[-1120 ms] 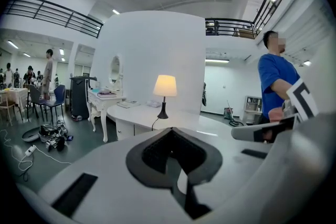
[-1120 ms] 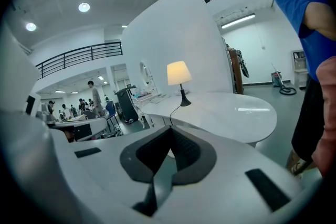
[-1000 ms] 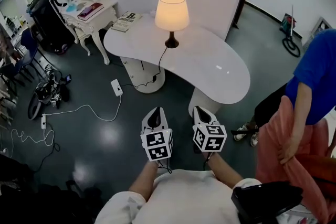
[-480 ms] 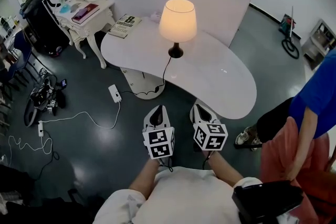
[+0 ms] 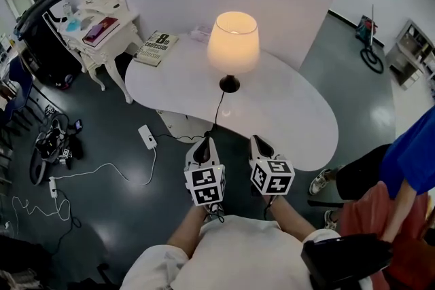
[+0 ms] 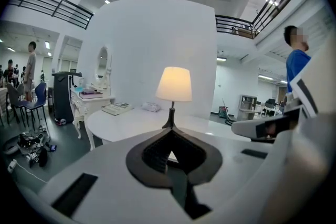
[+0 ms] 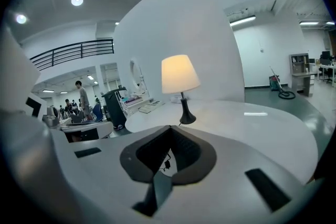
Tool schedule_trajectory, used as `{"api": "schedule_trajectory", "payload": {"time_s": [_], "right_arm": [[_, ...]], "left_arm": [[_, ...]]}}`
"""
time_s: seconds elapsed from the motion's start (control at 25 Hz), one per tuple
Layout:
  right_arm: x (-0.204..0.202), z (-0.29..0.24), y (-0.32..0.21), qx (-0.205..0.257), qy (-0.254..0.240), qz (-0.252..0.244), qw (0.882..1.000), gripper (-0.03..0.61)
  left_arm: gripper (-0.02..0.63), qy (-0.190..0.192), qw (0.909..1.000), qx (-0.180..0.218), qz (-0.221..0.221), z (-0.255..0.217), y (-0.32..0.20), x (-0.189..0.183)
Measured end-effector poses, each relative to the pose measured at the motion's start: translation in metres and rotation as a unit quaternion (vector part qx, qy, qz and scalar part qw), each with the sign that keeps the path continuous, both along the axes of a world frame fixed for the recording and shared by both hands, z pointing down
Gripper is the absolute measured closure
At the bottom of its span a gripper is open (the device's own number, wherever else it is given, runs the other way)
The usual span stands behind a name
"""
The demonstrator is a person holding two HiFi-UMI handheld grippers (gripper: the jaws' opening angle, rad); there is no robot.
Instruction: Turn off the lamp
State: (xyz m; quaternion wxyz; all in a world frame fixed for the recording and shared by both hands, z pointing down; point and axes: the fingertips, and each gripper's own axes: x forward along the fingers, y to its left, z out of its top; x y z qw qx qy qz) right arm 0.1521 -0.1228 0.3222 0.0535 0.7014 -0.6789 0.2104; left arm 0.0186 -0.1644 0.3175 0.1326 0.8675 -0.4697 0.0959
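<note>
Cream-shaded table lamp point(image 5: 232, 44) lit; approach step, judged. Left gripper point(image 5: 202, 145) and right gripper point(image 5: 257, 143) jaws together, empty (well short). Next: find its switch.

Lamp cord point(image 5: 219, 104) too thin to trace past table point(image 5: 292, 120) edge — person in blue point(image 5: 413, 159) cut off by right edge.

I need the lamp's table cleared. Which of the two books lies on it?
The pale book with dark print, at the far left edge of the curved table, left of the lamp. The reddish book lies on the ornate dressing table instead.
</note>
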Motion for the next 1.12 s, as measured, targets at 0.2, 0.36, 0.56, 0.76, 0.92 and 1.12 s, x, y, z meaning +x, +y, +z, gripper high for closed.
{"api": "schedule_trajectory", "payload": {"time_s": [0.2,0.36,0.56,0.76,0.92,1.12], "right_arm": [[0.002,0.002,-0.027,-0.005,0.002,0.012,1.0,0.58],[0.003,0.008,-0.037,-0.015,0.004,0.017,1.0,0.58],[0.003,0.013,-0.049,-0.023,0.008,0.019,1.0,0.58],[0.007,0.019,-0.059,-0.032,0.006,0.015,0.999,0.58],[0.008,0.025,-0.065,-0.039,0.004,0.006,0.999,0.58],[0.012,0.025,-0.07,-0.042,0.002,-0.003,0.999,0.58]], "left_arm": [[0.615,-0.002,0.9998,-0.007,0.016,0.004,-0.03,0.004],[0.615,-0.001,0.9996,-0.015,0.022,0.01,-0.043,0.007],[0.615,-0.003,0.9994,-0.028,0.022,0.022,-0.055,0.007],[0.615,-0.005,0.9992,-0.038,0.013,0.029,-0.062,0.008],[0.615,-0.009,0.9988,-0.048,0.001,0.036,-0.064,0.006],[0.615,-0.012,0.9984,-0.055,-0.008,0.039,-0.063,0.007]]}}
